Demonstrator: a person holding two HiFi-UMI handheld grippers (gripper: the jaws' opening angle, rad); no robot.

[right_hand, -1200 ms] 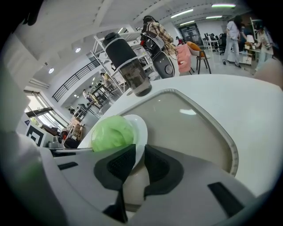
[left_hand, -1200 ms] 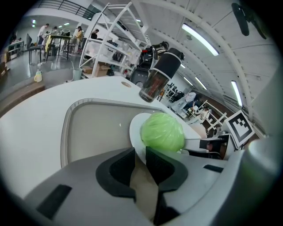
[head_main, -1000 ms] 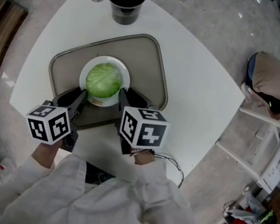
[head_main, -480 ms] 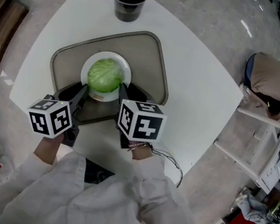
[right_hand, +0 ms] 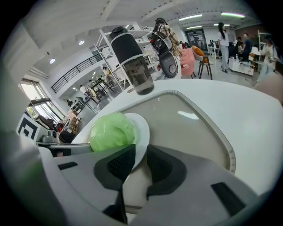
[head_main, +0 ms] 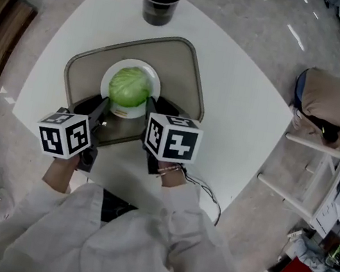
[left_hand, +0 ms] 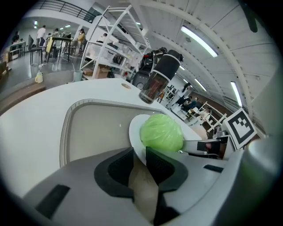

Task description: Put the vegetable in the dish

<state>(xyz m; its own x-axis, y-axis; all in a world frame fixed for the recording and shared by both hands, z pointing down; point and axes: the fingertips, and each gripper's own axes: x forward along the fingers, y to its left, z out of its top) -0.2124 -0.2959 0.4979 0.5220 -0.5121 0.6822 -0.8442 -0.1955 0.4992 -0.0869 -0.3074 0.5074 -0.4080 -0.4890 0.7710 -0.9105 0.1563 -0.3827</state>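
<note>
A white table (head_main: 245,113) with rounded corners fills the head view. At its centre-left sits a smooth beige tray (head_main: 182,69), a rounded rectangle with a raised lip. Within the tray is a glossy, round white plate (head_main: 156,87) holding the vegetable, a pale green, crinkly ball of cabbage (head_main: 129,86). The left gripper (head_main: 106,104) and right gripper (head_main: 150,104) each pinch the plate's thin rim from opposite sides, jaws nearly together. Uneven hands would likely tilt the slick plate, and the cabbage would roll off.
</note>
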